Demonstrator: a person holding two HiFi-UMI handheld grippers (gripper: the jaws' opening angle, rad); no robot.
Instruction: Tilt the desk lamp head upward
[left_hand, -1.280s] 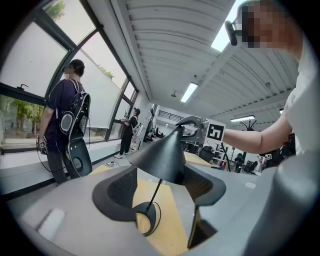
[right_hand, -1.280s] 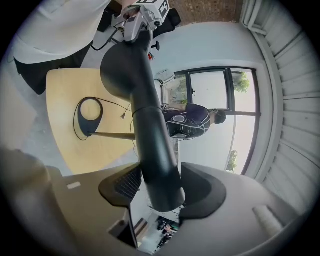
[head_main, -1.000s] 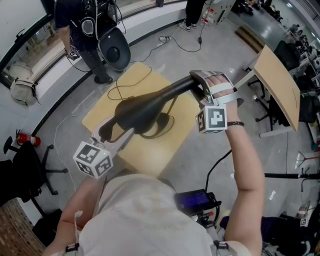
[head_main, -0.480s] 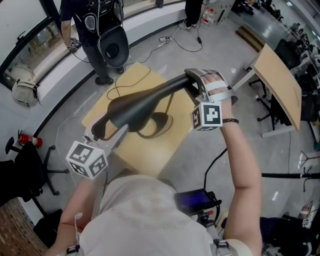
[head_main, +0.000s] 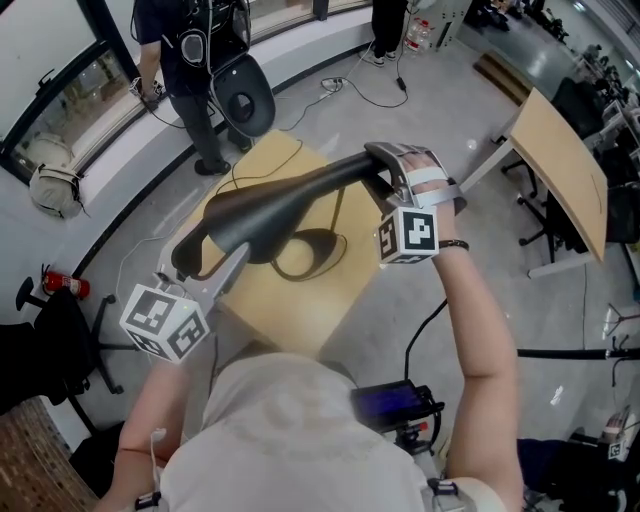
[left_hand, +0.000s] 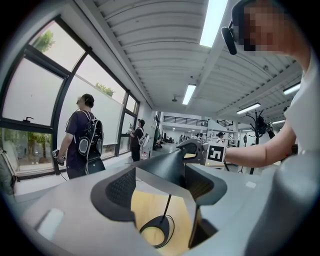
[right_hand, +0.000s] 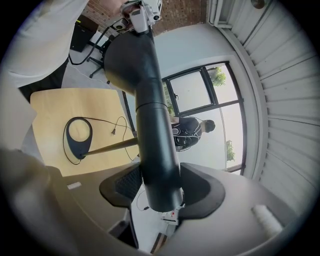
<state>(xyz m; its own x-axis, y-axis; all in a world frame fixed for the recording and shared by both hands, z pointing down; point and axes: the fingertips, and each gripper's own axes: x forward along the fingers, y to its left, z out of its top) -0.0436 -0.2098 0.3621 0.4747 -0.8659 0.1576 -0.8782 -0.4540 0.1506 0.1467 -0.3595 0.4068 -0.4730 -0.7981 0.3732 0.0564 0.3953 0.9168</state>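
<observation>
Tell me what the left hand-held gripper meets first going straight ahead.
The lamp head, clamped in the left hand-held gripper; straight on it only pushes along that, probably towards the right hand-held gripper.

Matt black lamp head (head_main: 270, 205), smooth pale wooden tabletop (head_main: 300, 305).

Lab floor: cables (head_main: 352, 88), workbench (head_main: 565, 170)

Black lamp (head_main: 270, 205) over pale yellow table (head_main: 312, 302) and grey floor (head_main: 425, 115).
</observation>
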